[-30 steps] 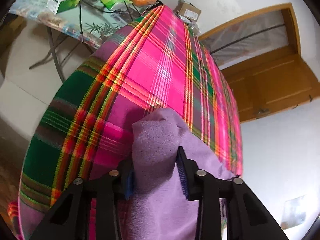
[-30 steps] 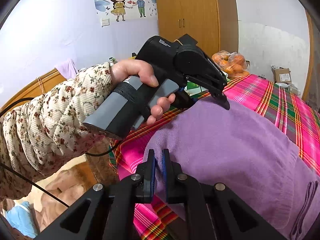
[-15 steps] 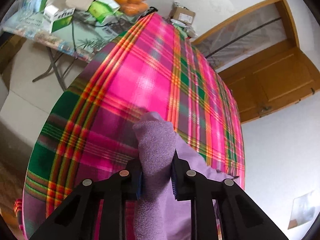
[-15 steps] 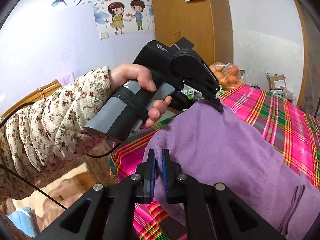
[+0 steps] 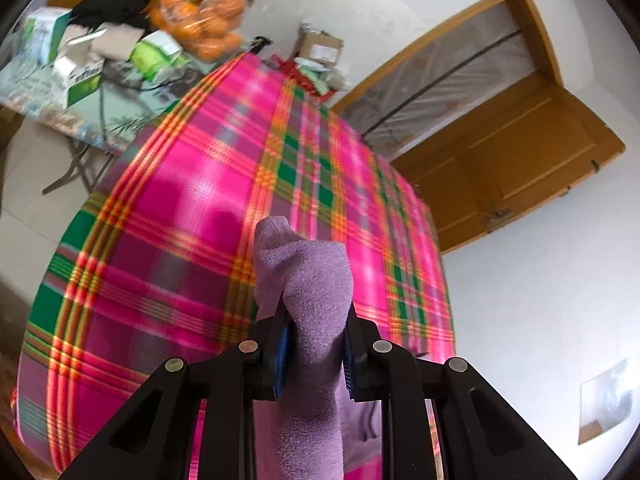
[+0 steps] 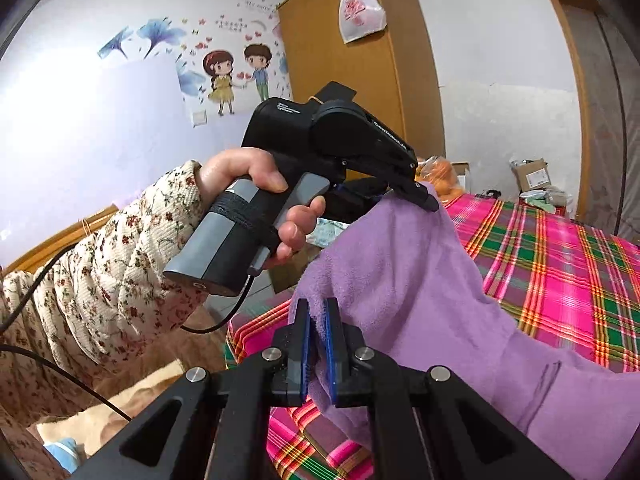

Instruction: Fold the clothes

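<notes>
1. Left wrist view: the left gripper (image 5: 316, 344) has its jaws clenched on a bunched corner of the purple fleece garment (image 5: 308, 292), which pokes up past the pads. It is held up off the plaid bedspread (image 5: 192, 208), presumably so the cloth hangs free for the fold. A bag of oranges (image 5: 200, 20) and some boxes sit on the side table (image 5: 44, 108) beyond, well apart from the action.

2. Right wrist view: the right gripper (image 6: 318, 344) is nearly closed, pinching a thin edge of the same purple fleece garment (image 6: 408, 288). Across from it, the person's hand (image 6: 260, 192) in a floral sleeve (image 6: 100, 272) grips the other tool. Two corners pinned apart like this stretch the edge taut, and the rest drapes onto the bedspread, ready, I'd judge, to be carried over.
</notes>
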Tool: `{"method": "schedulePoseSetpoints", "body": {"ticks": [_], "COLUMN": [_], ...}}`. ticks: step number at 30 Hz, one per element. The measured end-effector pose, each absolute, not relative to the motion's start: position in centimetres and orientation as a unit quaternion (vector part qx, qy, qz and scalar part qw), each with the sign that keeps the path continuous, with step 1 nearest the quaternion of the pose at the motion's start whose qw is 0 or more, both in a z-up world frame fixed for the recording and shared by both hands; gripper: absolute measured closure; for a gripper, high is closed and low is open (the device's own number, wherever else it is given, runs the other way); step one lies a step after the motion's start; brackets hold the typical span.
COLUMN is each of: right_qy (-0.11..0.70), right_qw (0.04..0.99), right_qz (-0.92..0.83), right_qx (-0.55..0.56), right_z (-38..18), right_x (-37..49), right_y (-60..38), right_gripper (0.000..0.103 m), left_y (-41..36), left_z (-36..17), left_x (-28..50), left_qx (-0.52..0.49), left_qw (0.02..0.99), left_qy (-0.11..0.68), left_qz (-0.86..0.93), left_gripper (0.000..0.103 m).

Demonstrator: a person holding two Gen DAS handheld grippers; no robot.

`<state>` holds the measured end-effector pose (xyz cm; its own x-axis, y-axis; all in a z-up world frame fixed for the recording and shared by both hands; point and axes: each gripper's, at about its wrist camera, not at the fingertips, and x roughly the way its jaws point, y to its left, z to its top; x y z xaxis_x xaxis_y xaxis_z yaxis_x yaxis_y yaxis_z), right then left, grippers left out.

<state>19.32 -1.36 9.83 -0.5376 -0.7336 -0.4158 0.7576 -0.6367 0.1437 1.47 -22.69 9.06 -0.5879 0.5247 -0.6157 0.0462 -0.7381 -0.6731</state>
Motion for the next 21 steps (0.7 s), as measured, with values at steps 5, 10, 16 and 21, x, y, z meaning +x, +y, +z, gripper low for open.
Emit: {"method": "schedulePoseSetpoints", "body": {"ticks": [5, 10, 16, 21], "right_qy": [0.006, -0.015, -0.034, -0.057], "right_qw": [0.416, 0.403, 0.381, 0.363], "right_qz": [-0.885, -0.894, -0.905, -0.911], "right_qx": [0.210, 0.198, 0.188, 0.186], "right_z": [10.6, 11.5, 12.0, 12.4], "right_x": [20.3, 20.9, 21.3, 21.1], "right_y": [1.2, 3.9, 6.6, 8.7], "right_gripper": [0.096, 0.096, 0.096, 0.096], "left_y": [-20.1, -17.5, -14.9, -12.5], "left_z": [10.9, 12.3, 13.3, 13.9], "left_x": [1.7, 1.8, 1.8, 1.2], "left_qx": [-0.418, -0.409, -0.404, -0.408], "left_qw": [0.171, 0.189, 0.208, 0.217], "left_qy": [-0.329, -0.321, -0.319, -0.311], "left_qz": [0.829, 0.833, 0.832, 0.831], "left_gripper": [0.081, 0.081, 0.081, 0.081]}}
